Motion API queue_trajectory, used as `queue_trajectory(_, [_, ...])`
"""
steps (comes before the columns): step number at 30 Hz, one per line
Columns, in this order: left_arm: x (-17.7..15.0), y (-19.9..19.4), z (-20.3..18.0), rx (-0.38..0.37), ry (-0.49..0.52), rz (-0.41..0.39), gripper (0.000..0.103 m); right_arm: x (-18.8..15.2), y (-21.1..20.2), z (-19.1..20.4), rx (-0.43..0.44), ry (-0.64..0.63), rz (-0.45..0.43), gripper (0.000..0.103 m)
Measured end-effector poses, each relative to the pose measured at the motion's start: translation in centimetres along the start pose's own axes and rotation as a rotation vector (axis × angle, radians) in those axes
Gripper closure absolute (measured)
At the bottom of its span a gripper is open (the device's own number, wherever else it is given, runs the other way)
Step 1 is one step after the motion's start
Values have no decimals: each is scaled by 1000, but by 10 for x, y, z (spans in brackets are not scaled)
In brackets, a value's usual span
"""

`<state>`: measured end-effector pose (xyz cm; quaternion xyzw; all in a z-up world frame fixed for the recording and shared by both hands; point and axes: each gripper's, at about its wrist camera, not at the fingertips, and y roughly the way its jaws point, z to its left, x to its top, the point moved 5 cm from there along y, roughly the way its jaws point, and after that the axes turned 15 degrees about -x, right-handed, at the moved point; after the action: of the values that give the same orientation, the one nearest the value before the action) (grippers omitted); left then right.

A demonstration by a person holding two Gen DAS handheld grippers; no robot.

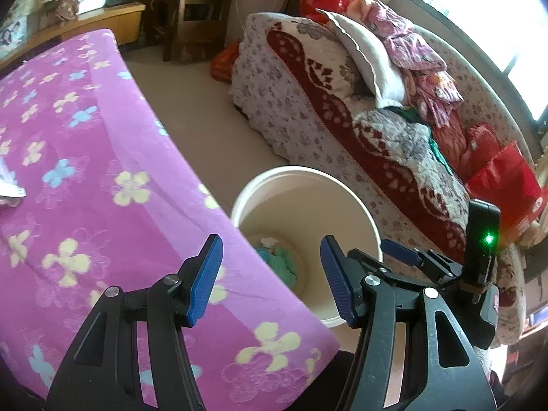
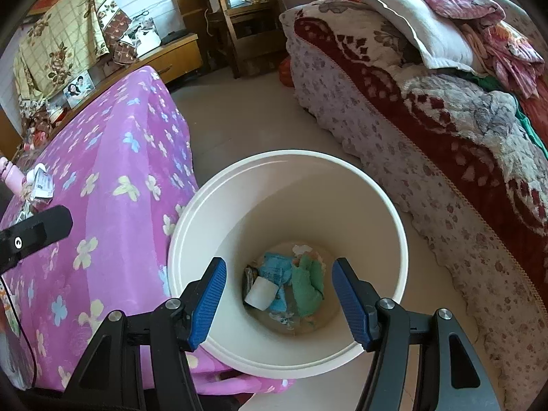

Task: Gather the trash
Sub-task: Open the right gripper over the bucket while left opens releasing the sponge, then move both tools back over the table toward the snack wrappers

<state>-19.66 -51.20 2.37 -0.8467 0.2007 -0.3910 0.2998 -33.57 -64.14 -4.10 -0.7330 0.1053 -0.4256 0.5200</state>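
A cream bin (image 2: pixel 394 226) stands on the floor between the pink flowered table and the sofa. Inside lie a white wad (image 2: pixel 262 293), blue wrappers (image 2: pixel 274 267) and a green crumpled piece (image 2: pixel 308 287). My right gripper (image 2: pixel 279 296) is open and empty, right above the bin mouth. My left gripper (image 1: pixel 270 277) is open and empty, over the table edge beside the bin (image 1: pixel 260 188). The right gripper also shows in the left wrist view (image 1: pixel 424 257). White paper scraps lie on the table (image 2: pixel 42 185) and show at the left edge of the left wrist view (image 1: pixel 10 185).
The pink flowered table cover (image 1: pixel 102 171) fills the left side. A sofa with a floral and dark red blanket (image 2: pixel 428 120), pillows and clothes runs along the right. A pink bottle (image 2: pixel 12 174) lies on the table's far left. Wooden cabinets (image 2: pixel 239 17) stand at the back.
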Motion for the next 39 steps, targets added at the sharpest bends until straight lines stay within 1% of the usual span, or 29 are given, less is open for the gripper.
queue_trajectory(5, [-3, -16, 14, 75, 4, -23, 45, 0, -5, 10, 14, 1, -7, 41])
queue_trajectory(10, [-6, -39, 28, 143, -1, -66, 45, 5, -14, 22, 26, -7, -28, 40])
queue_trajectory(15, [-8, -56, 42, 186, -22, -94, 45, 9, -29, 40, 24, -42, -71, 36])
queue_trajectory(19, [-9, -68, 51, 221, -37, -112, 45, 11, -41, 55, 28, -72, -106, 35])
queue_trajectory(24, [-16, -89, 61, 262, -46, -144, 45, 13, -50, 75, 52, -97, -123, 34])
queue_trajectory(31, [-29, -116, 83, 311, -83, -166, 45, 16, -63, 107, 92, -127, -151, 34])
queue_trajectory(39, [-41, -148, 102, 352, -117, -201, 45, 15, -76, 143, 132, -166, -166, 34])
